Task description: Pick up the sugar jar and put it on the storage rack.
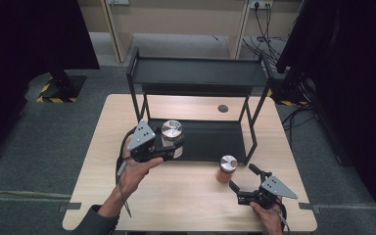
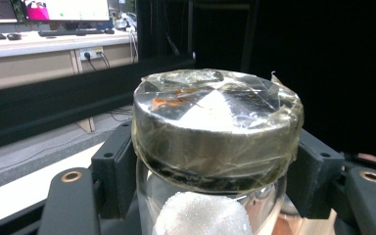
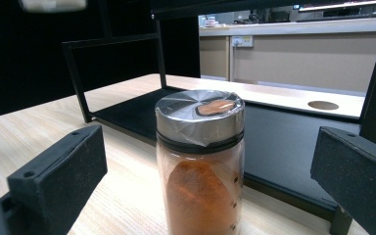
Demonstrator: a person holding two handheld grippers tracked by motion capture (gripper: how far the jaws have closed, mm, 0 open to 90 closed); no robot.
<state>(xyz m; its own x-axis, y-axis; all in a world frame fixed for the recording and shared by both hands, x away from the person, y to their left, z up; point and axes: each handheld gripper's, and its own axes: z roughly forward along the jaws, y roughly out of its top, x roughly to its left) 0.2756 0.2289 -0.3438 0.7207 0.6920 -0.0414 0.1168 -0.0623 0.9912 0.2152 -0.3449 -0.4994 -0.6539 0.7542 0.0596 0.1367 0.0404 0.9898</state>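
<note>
Pale wood table (image 1: 142, 205) on grey carpet, dark curtains round – left gripper (image 1: 169, 147) clamped a white-filled jar (image 1: 172, 133); right gripper (image 1: 242, 185) gaped wide nr the orange spice jar (image 1: 226, 169).

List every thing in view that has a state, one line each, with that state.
Left gripper: shut on the white-powder jar, held above the lower shelf.
White-powder jar: upright, lid on and taped over, gripped below the lid.
Right gripper: open, jaws apart on either side of the orange-powder jar, not touching it.
Orange-powder jar: upright on the table, lid on.
Black rack: standing on the table.
</note>
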